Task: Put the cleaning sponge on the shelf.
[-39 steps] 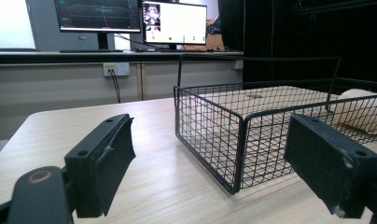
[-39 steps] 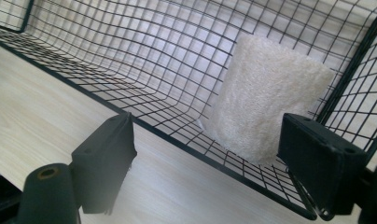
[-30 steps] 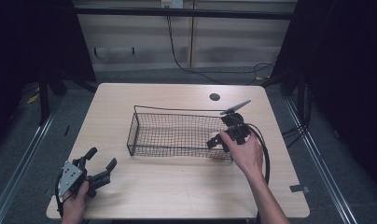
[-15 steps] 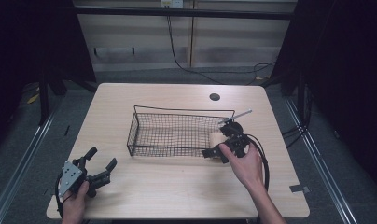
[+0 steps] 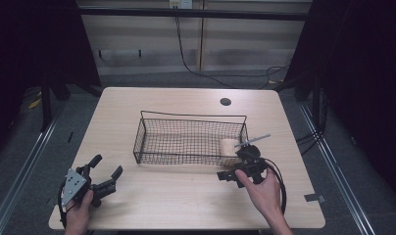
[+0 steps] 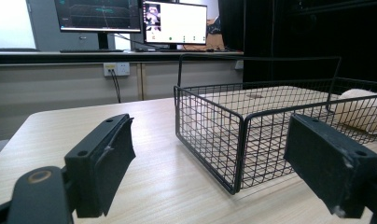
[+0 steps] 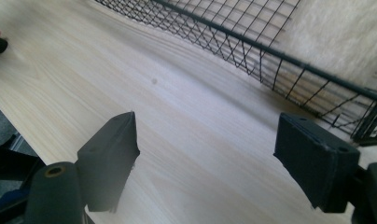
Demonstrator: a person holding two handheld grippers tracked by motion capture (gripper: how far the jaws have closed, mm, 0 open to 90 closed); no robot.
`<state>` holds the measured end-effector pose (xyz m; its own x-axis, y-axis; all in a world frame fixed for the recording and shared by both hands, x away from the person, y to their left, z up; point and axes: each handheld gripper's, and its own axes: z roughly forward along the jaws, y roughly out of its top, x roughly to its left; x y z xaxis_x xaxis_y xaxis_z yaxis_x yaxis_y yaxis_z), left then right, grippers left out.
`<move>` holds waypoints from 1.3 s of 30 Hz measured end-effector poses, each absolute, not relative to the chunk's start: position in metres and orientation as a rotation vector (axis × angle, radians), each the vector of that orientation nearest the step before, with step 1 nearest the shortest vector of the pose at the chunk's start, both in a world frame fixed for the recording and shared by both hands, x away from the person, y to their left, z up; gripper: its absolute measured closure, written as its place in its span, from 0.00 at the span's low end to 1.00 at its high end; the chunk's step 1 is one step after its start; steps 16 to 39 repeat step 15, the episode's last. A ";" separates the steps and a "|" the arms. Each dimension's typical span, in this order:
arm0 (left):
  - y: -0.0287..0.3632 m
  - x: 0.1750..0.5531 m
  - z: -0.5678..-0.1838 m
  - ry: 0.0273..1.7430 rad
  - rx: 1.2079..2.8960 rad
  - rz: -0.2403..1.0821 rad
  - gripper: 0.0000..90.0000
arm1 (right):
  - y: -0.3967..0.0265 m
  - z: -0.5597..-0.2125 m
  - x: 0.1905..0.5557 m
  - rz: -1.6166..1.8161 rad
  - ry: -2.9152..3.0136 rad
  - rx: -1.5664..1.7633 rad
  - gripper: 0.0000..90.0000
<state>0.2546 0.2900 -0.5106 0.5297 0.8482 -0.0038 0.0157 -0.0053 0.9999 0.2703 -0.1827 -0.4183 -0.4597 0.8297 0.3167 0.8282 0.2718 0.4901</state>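
The worktop (image 5: 186, 205) carries a wire basket (image 5: 186, 147) at its middle, with a pale soft roll (image 5: 229, 146) lying inside the basket's right end. The right claw (image 5: 227, 175), jaws spread and empty, has dropped from above that end to the worktop just before the basket's near right corner; the roll looks delivered. The left claw (image 5: 105, 171) stays open and idle near the front left corner.

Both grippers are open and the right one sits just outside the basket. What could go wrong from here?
The right gripper hangs close to the wire basket near its front corner; a careless sweep could snag the mesh or shove the basket. The pale soft item lies against that end, so reaching over may catch the rim. The left gripper is well clear.
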 end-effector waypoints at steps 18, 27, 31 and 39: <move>0.290 0.255 -0.511 0.799 1.437 0.780 0.17 | -0.175 -0.461 0.249 0.916 2.433 1.593 0.28; 0.290 0.255 -0.511 0.799 1.437 0.780 0.17 | -0.175 -0.461 0.249 0.916 2.433 1.593 0.28; 0.290 0.255 -0.511 0.799 1.437 0.780 0.17 | -0.175 -0.461 0.249 0.916 2.433 1.593 0.28; 0.290 0.255 -0.511 0.799 1.437 0.780 0.17 | -0.175 -0.461 0.249 0.916 2.433 1.593 0.28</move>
